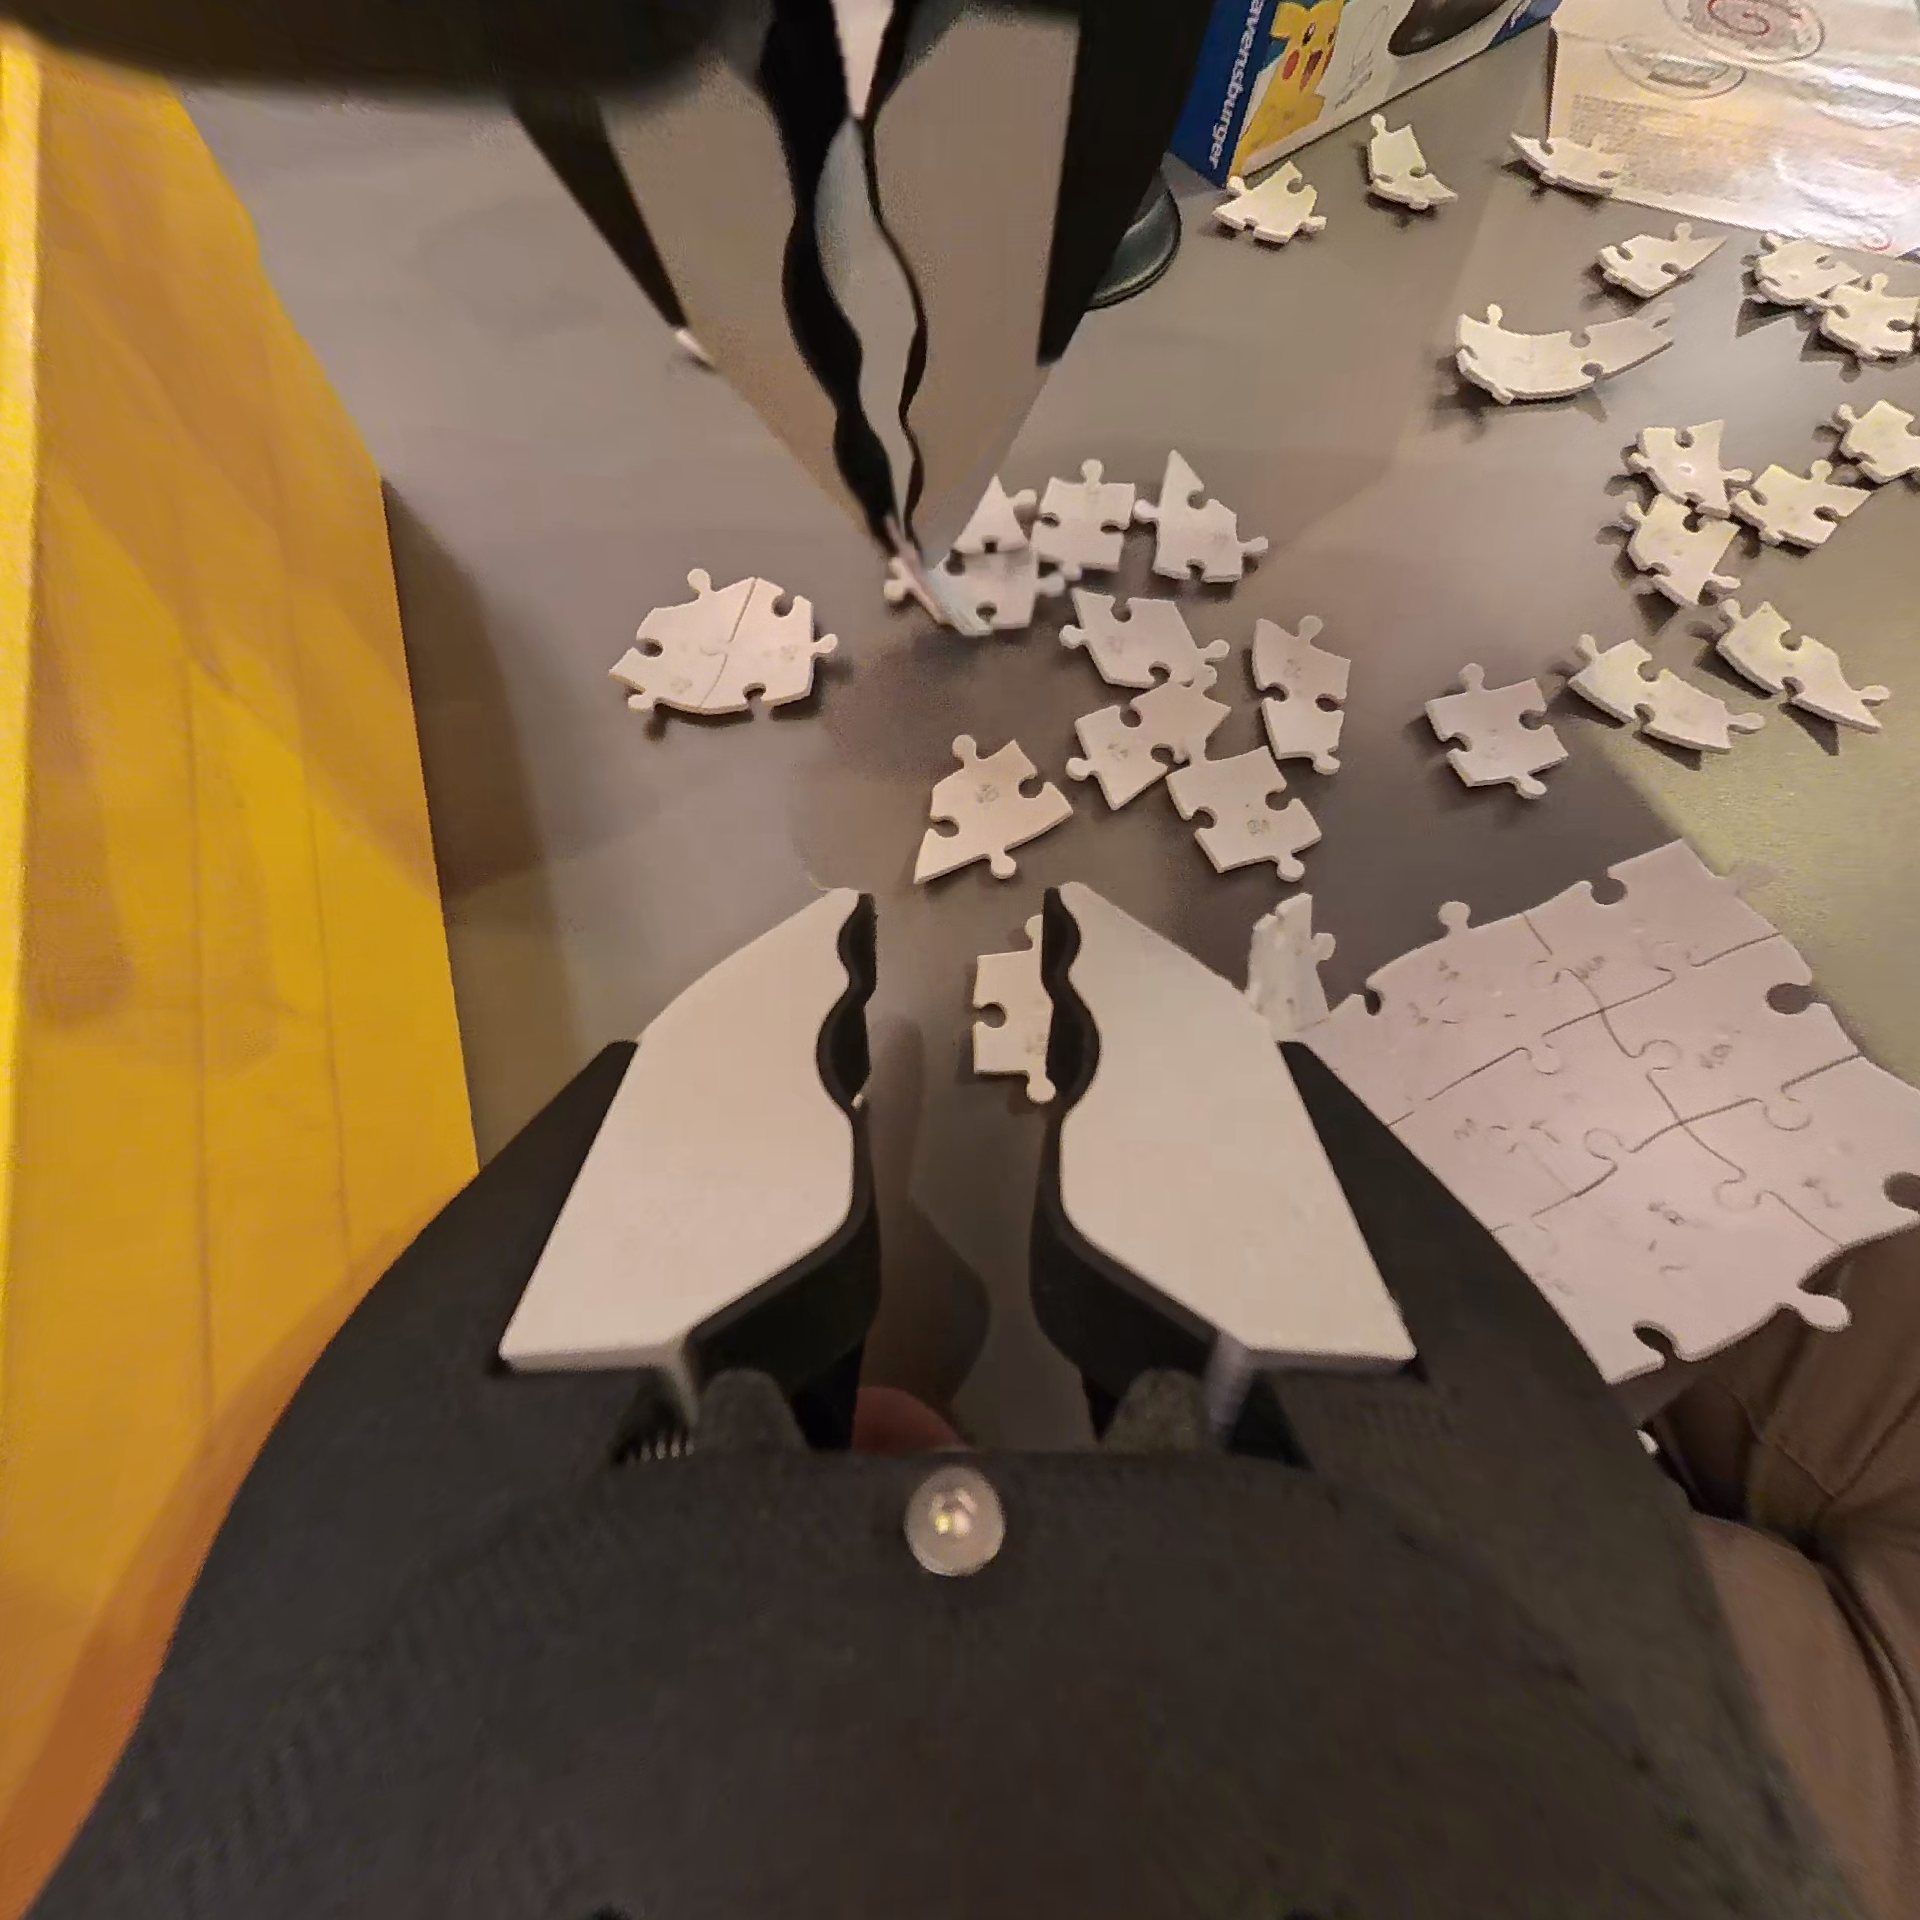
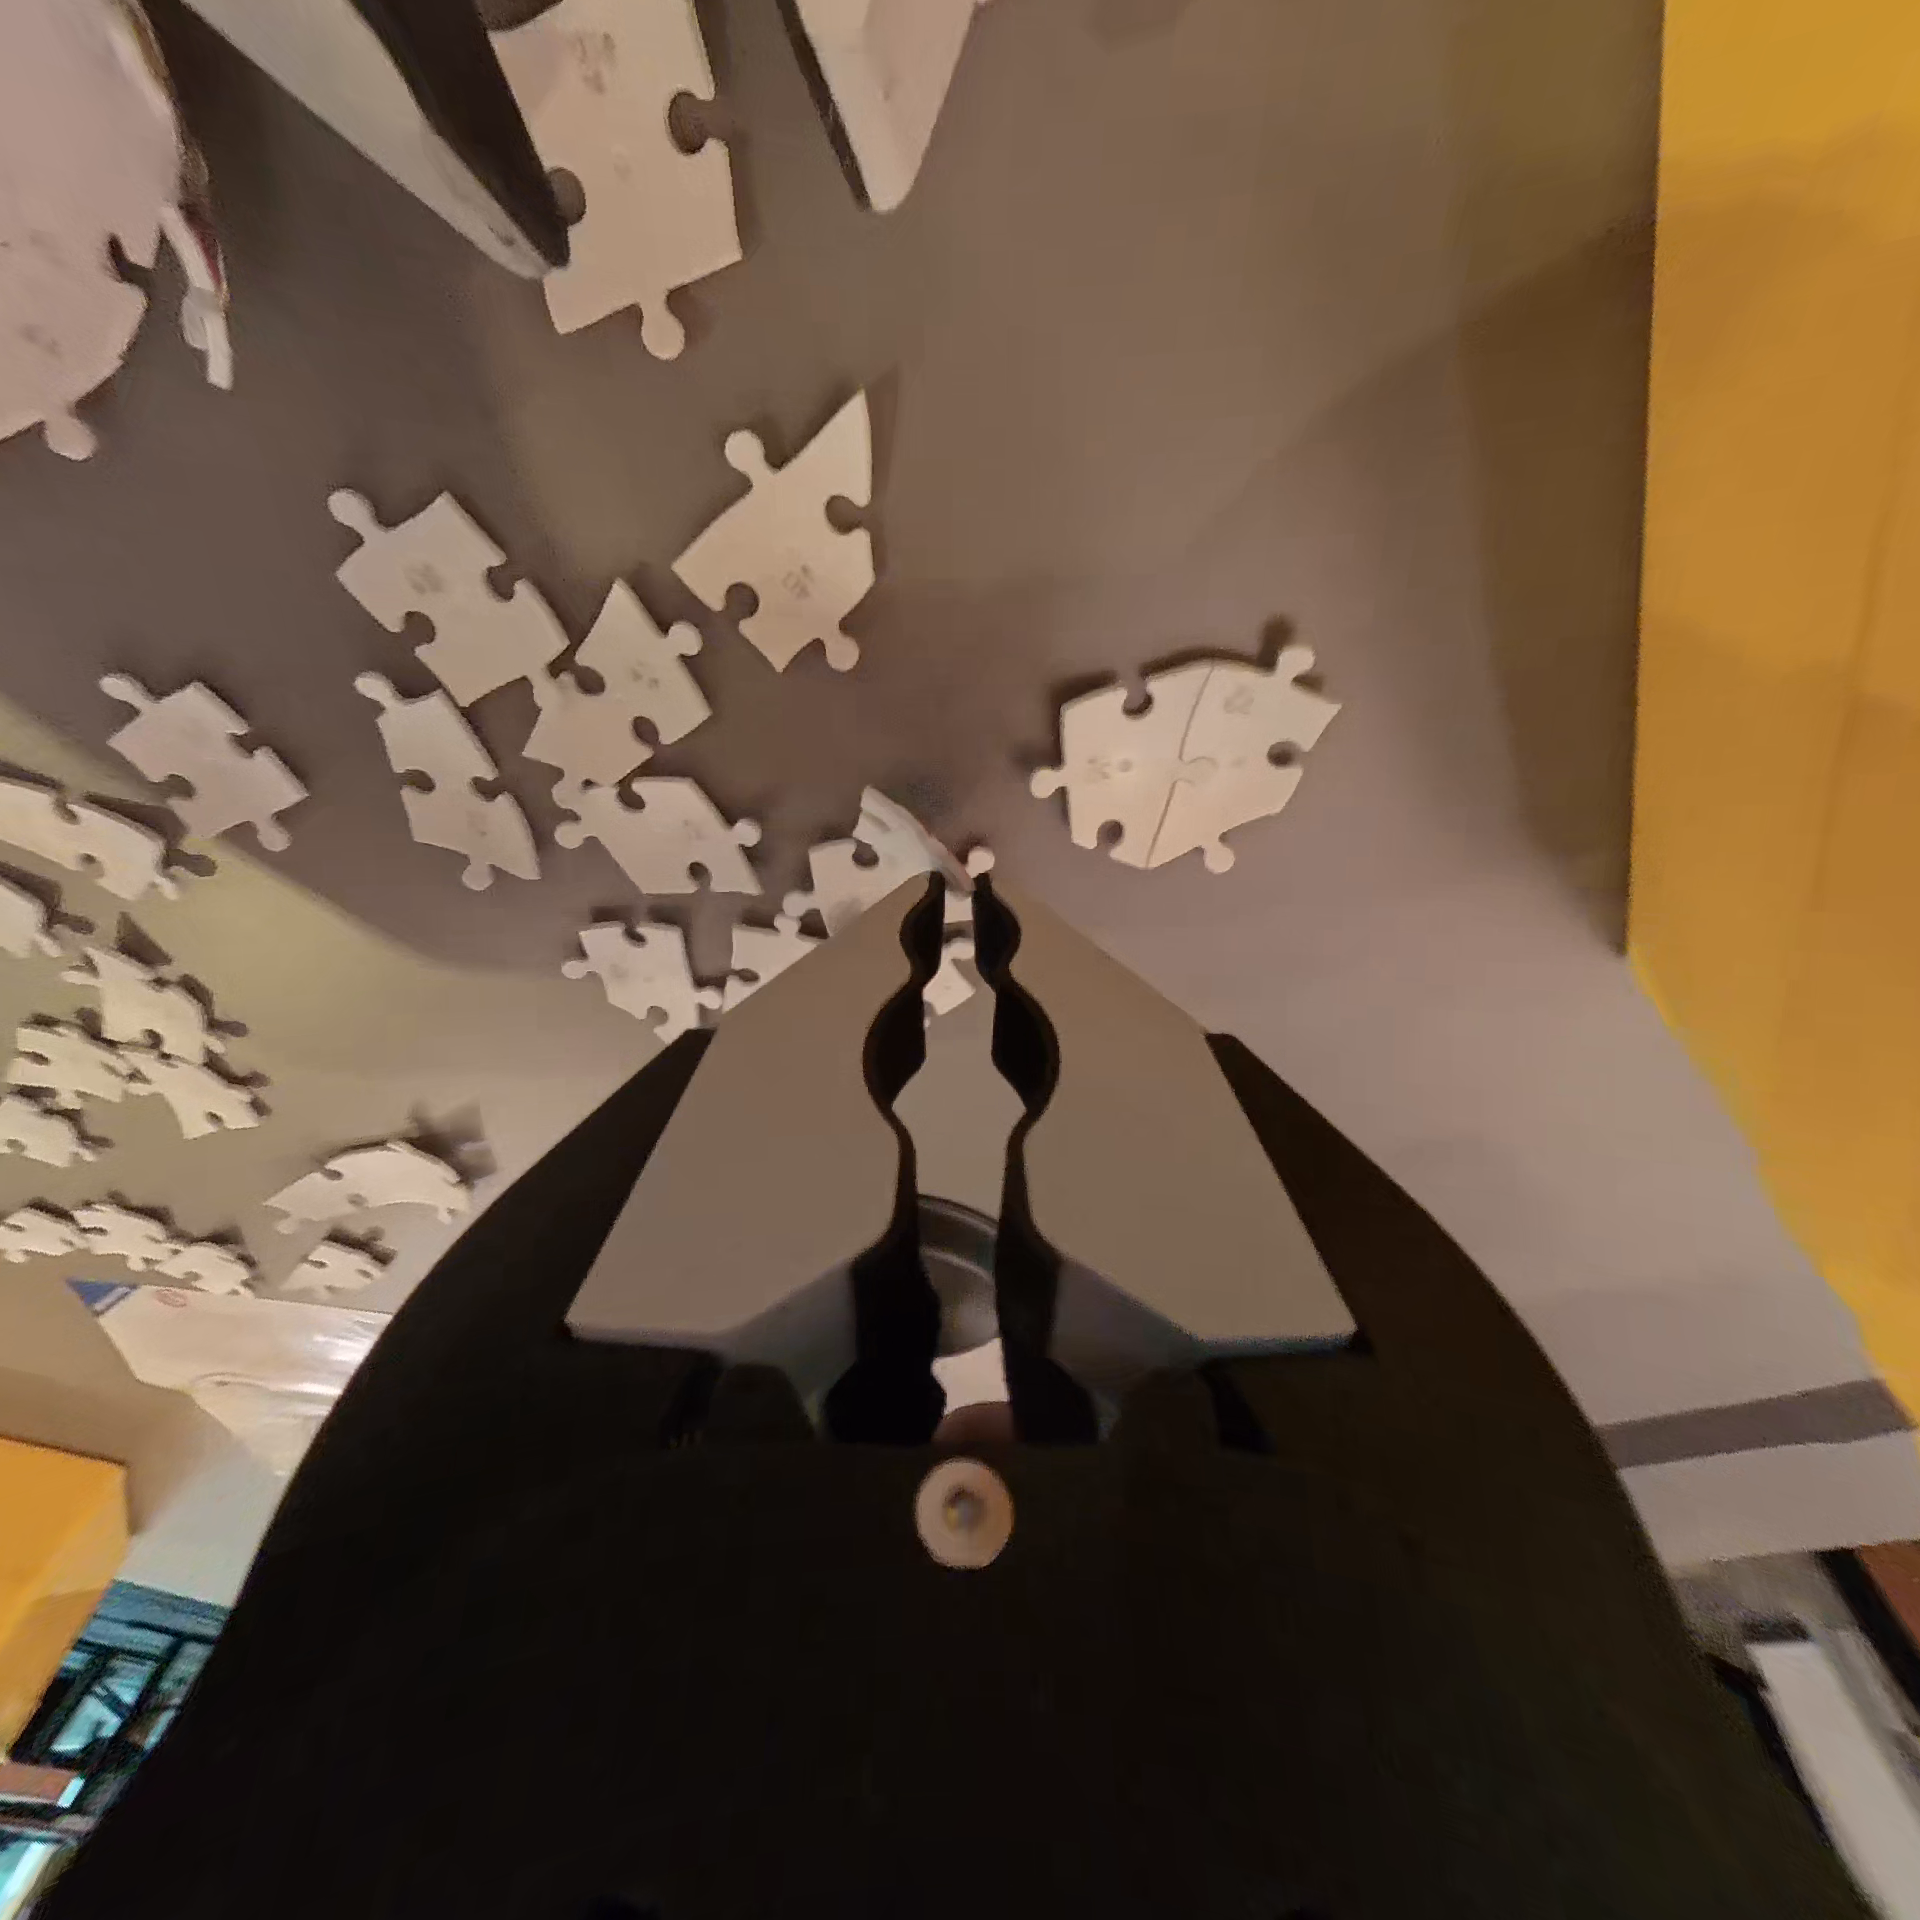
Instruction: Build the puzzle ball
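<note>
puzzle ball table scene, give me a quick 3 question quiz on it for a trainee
1. True or false: the left tongs are shut on a piece.
2. Multiple choice: the tips of the right tongs are at
A) the joined pair of pieces
B) the edge of a loose piece in the central cluster
C) the blue puzzle box
3. Short answer: where does the large assembled section lie relative to the left tongs in the left wrist view?

Key
1. False: their jaws stand apart with nothing gripped; a small piece lies on the grey table beside one finger.
2. B
3. To the right of them, at the table's near edge.
</note>
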`<action>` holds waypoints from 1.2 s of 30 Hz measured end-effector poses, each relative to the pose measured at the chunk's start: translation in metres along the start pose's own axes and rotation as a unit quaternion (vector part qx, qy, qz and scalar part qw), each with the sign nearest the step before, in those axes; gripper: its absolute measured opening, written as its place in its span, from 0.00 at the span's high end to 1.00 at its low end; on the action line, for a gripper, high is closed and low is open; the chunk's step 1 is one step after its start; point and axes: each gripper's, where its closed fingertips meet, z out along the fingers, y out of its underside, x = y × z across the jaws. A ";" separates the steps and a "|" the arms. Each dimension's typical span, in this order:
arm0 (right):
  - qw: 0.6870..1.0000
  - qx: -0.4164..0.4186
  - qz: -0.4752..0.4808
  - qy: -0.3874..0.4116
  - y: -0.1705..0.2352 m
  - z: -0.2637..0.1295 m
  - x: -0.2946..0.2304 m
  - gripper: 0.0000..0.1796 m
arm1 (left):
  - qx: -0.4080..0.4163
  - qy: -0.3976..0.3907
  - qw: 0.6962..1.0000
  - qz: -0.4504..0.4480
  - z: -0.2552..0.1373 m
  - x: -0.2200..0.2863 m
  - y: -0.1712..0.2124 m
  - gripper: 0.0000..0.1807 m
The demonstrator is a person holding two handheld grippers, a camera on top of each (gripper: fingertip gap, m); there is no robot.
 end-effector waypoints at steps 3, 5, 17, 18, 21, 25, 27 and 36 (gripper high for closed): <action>0.999 -0.010 -0.025 0.035 -0.007 -0.002 0.010 0.98 | 0.001 -0.003 1.000 0.000 -0.001 -0.001 -0.001 0.83; 0.998 -0.018 -0.031 0.048 -0.009 -0.002 0.013 0.98 | 0.001 -0.001 1.000 -0.002 0.000 -0.001 0.000 0.83; 0.994 0.025 0.050 0.097 -0.004 0.002 0.008 0.88 | -0.002 0.002 1.000 -0.001 0.000 -0.001 0.001 0.83; 0.992 0.036 0.062 0.104 -0.003 0.004 0.008 0.89 | -0.001 0.002 1.000 -0.002 0.000 -0.001 0.001 0.83; 0.987 0.053 0.101 0.109 0.005 0.011 0.005 0.94 | -0.002 0.004 1.000 -0.001 0.002 0.001 0.000 0.83; 0.984 0.060 0.136 0.097 0.018 0.015 -0.005 1.00 | -0.004 0.005 1.000 0.003 0.003 0.005 -0.001 0.83; 0.983 0.039 0.153 0.090 0.030 0.014 -0.010 0.97 | -0.004 0.005 1.000 0.004 0.004 0.006 -0.002 0.83; 0.951 0.187 0.227 0.096 -0.015 0.010 -0.005 0.83 | -0.008 0.003 1.000 0.006 0.006 0.003 -0.005 0.83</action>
